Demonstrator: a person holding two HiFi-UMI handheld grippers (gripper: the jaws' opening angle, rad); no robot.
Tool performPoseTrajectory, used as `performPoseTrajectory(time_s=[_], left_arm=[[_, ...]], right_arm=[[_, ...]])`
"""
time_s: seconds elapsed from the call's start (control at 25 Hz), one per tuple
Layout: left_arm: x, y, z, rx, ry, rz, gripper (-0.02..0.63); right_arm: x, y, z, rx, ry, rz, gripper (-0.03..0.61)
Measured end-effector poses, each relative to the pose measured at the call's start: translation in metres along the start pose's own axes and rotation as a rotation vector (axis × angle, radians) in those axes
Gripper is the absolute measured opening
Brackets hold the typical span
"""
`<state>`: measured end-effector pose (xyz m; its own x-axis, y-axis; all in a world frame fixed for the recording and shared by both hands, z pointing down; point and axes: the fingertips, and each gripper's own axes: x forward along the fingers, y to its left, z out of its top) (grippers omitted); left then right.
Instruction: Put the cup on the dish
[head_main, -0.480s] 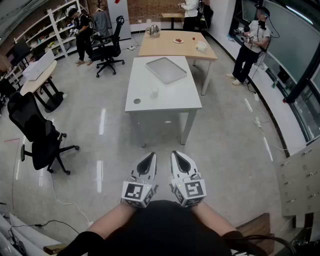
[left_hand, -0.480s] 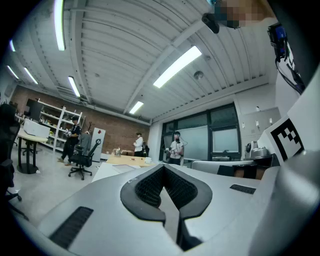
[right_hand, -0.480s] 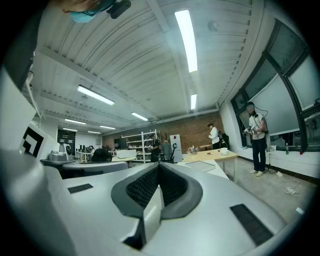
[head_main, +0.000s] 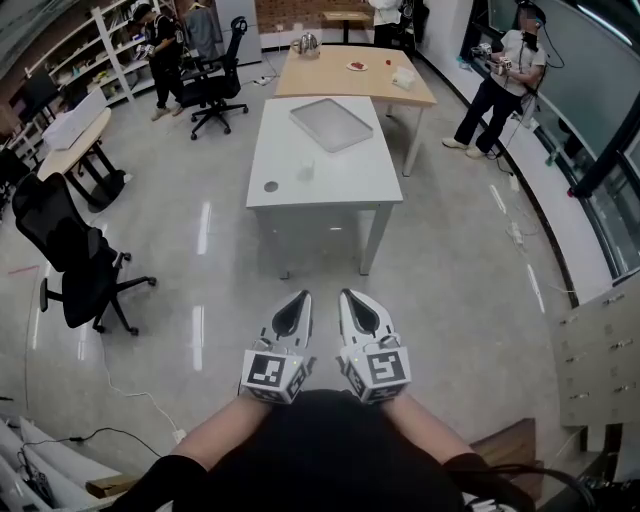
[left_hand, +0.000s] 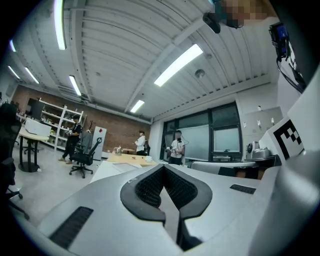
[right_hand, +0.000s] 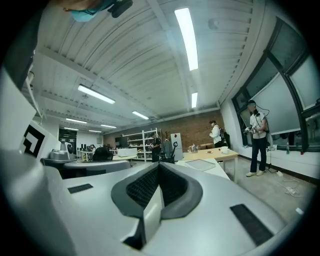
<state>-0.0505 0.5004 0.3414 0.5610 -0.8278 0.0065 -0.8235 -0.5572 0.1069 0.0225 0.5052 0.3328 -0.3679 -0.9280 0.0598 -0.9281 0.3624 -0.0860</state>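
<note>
A small clear cup (head_main: 306, 171) stands on the white table (head_main: 330, 185) well ahead of me. To its left lies a small dark round dish (head_main: 270, 186), and a grey tray (head_main: 332, 124) rests at the table's far end. Both grippers hang side by side close to my body, over the floor and far short of the table. My left gripper (head_main: 303, 298) is shut with nothing in it, its pads meeting (left_hand: 162, 169). The right gripper (head_main: 345, 296) is likewise shut and empty (right_hand: 159, 166).
A wooden table (head_main: 355, 75) with small items stands behind the white one. A black office chair (head_main: 75, 265) is on the left, another (head_main: 215, 95) further back. One person (head_main: 498, 85) stands at the right and another (head_main: 158, 50) by the shelves at the far left.
The table sits slightly higher and further in the head view than half a second ago. Both grippers stay shut, side by side.
</note>
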Motion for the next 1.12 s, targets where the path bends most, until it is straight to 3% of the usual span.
performPoseTrajectory(time_s=[0.24,0.64,1.12], left_arm=[[0.011,-0.012,-0.008,-0.007,-0.001,0.034,0.005],[0.033,-0.007,-0.023,-0.025,0.026,0.084,0.005],[0.153,0.105,-0.049,-0.071,0.09,0.056,0.005]], right_arm=[[-0.003,-0.015,-0.008,0.016,-0.033,0.075,0.014],[0.016,-0.043,-0.012,-0.003,-0.014,0.072,0.014],[0.175,-0.082,-0.036,0.001,0.073,0.049,0.014]])
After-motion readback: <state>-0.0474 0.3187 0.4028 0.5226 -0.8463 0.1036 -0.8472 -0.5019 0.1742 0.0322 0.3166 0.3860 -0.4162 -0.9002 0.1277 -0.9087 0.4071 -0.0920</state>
